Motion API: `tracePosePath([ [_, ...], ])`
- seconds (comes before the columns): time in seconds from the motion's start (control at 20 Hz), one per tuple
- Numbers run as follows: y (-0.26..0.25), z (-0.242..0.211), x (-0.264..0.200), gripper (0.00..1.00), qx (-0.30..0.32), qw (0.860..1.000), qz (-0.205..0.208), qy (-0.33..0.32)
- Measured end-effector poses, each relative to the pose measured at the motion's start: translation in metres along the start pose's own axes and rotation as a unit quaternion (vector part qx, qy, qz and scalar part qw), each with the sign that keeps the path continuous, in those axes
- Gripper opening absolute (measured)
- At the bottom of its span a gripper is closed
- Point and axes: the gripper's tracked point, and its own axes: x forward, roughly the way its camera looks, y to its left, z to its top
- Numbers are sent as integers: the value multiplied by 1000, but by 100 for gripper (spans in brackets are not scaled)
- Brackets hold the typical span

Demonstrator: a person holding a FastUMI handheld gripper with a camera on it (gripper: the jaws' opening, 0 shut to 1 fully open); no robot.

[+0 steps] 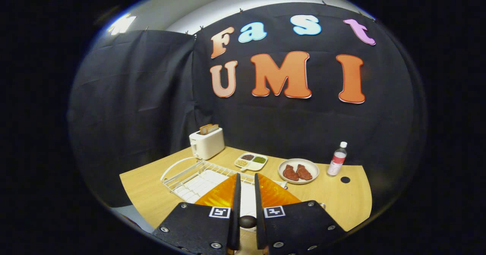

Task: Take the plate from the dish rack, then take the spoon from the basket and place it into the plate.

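Note:
A white wire dish rack (182,177) stands on the wooden table (152,194), just ahead of and under my fingers. My gripper (246,176) hangs over the rack's right part with its fingers drawn close together. A narrow white band, the plate (247,202) seen edge-on, fills the slit between them, and both fingers press on it. The fingers hide the rest of the plate. A small bit of metal rim (321,205) peeks out beside the right finger; I cannot tell whether it is the basket.
A white toaster (207,143) with bread stands beyond the rack at the back left. Further right lie a divided snack dish (251,161), a bowl with two pieces of meat (298,170) and a small bottle (337,159). A black dot (345,179) marks the tabletop near the bottle.

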Motion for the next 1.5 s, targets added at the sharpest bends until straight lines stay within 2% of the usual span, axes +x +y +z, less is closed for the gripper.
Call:
tracePosePath([
  [0.5, 111, -89, 4, 18, -44, 990, 116, 66],
  [0.8, 134, -118, 17, 18, -60, 985, 146, 75],
  [1.0, 128, -129, 23, 21, -61, 984, 148, 82],
  [1.15, 115, -143, 15, 25, -58, 982, 136, 115],
  [1.2, 107, -141, 14, 36, -59, 983, 128, 115],
  [1.5, 78, -126, 9, 55, -29, 989, 90, 110],
])
